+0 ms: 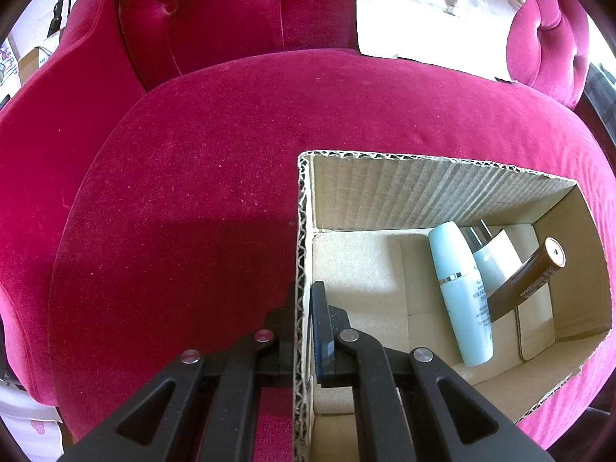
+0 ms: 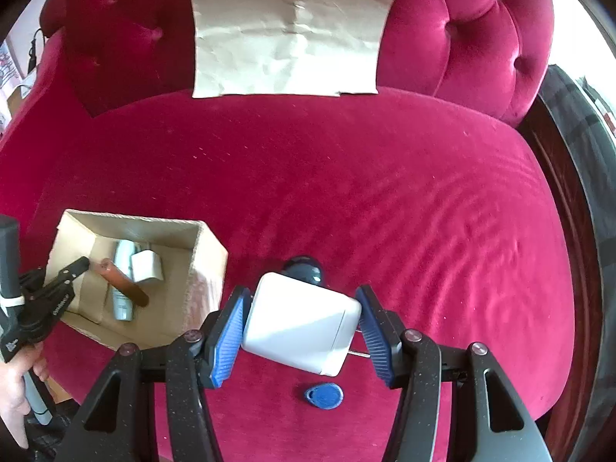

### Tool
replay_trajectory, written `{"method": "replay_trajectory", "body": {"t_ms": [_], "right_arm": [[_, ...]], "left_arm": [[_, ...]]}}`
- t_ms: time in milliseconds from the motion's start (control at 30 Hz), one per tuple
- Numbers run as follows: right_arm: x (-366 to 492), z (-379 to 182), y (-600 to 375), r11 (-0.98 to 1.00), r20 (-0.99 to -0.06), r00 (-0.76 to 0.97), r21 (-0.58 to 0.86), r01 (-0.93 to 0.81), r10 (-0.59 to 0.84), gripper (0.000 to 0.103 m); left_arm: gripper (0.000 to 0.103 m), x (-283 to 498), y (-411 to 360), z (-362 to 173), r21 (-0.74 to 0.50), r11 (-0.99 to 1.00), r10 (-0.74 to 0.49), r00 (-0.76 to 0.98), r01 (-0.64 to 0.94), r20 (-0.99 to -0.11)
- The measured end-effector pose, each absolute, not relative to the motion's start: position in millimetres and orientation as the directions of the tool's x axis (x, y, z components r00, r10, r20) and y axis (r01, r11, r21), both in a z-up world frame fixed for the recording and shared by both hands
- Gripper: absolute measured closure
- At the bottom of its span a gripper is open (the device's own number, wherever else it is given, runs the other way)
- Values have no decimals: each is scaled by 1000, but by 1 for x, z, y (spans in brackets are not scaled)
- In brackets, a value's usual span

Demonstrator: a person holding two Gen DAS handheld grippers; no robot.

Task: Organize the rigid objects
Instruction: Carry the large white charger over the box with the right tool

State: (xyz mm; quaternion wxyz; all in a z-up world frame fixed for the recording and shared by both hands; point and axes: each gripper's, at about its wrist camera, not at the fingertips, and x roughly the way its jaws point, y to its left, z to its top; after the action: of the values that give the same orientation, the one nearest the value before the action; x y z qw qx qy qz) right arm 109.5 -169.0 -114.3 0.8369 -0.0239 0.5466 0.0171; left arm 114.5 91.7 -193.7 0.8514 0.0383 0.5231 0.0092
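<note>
An open cardboard box point(image 1: 385, 192) sits on the red velvet seat point(image 1: 211, 173). In it lie a pale blue bottle point(image 1: 462, 292), a brown tube point(image 1: 527, 277) and a white block point(image 1: 496, 254). My left gripper point(image 1: 302, 308) is shut on the box's left wall point(image 1: 301, 231). The box also shows in the right wrist view point(image 2: 208, 254), with the left gripper point(image 2: 73, 269) on its wall. My right gripper point(image 2: 304, 319) is closed around a white power adapter point(image 2: 300, 323), its pads point(image 2: 227, 338) touching both sides. A dark blue round object point(image 2: 304, 267) lies just beyond it. A blue key fob point(image 2: 325, 395) lies on the seat below it.
A flat brown paper bag point(image 2: 288, 34) leans against the tufted backrest point(image 2: 481, 30); it also shows in the left wrist view point(image 1: 431, 11). The seat's right edge meets dark wooden furniture point(image 2: 569, 211). A hand point(image 2: 15, 389) holds the left gripper's handle.
</note>
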Motion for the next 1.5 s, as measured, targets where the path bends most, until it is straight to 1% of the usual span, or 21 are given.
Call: {"method": "replay_trajectory", "body": {"t_ms": [267,867,1500], "right_arm": [[113,-100,-144,995,-901,433,-9,-100,35,43],[113,-93,-98,982,-891,443,23,-185,104,43],[121,-114,-46,962,-906,395,45,-269,153,43]], "left_arm": [[98,115,91,-194,77,997,57,454,25,-889],[98,115,92,-195,77,997,58,455,23,-889],[98,115,89,-196,76,997,56,455,26,-889]]}}
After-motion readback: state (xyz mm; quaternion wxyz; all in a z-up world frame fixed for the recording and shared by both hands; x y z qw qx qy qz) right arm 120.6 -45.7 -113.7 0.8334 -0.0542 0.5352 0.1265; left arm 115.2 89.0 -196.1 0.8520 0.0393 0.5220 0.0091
